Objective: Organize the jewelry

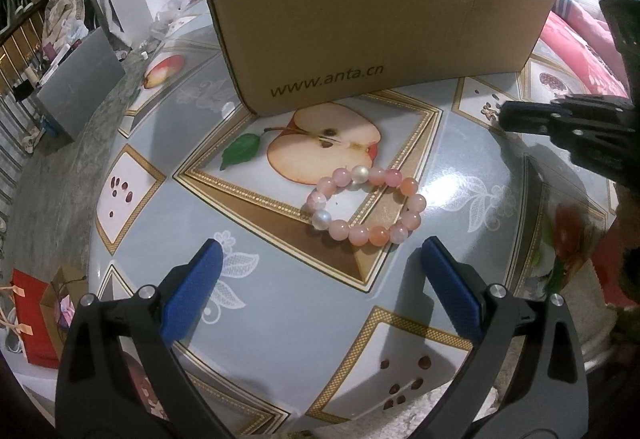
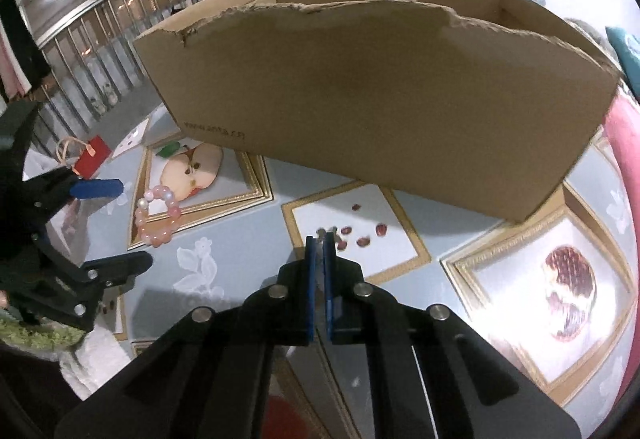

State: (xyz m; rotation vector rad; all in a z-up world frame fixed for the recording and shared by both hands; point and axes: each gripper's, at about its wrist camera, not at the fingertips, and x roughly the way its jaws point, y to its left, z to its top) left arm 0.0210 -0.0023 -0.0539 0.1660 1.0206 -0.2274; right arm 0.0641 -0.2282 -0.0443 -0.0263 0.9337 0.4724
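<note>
The pink bead bracelet (image 1: 366,210) lies on the fruit-print tablecloth (image 1: 280,319) just in front of the torn cardboard box (image 1: 376,35). The left gripper (image 1: 320,263) hovers before it, jaws wide apart (nothing between them). Nearer the box, the right gripper (image 2: 319,239) is closed; any small piece between its pads is unclear

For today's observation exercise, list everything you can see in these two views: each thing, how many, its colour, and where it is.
bead bracelet: one, pink with pearly beads, flat on the tablecloth ahead of the left gripper
small ring-like piece: one, metallic, at the right gripper's tips; too small to identify
cardboard box: one, brown, open top with torn rim, behind the bracelet
tablecloth: one, grey-blue with fruit prints
gift bag: one, red, beyond the table edge
left gripper: jaws open, empty
right gripper: jaws closed
</note>
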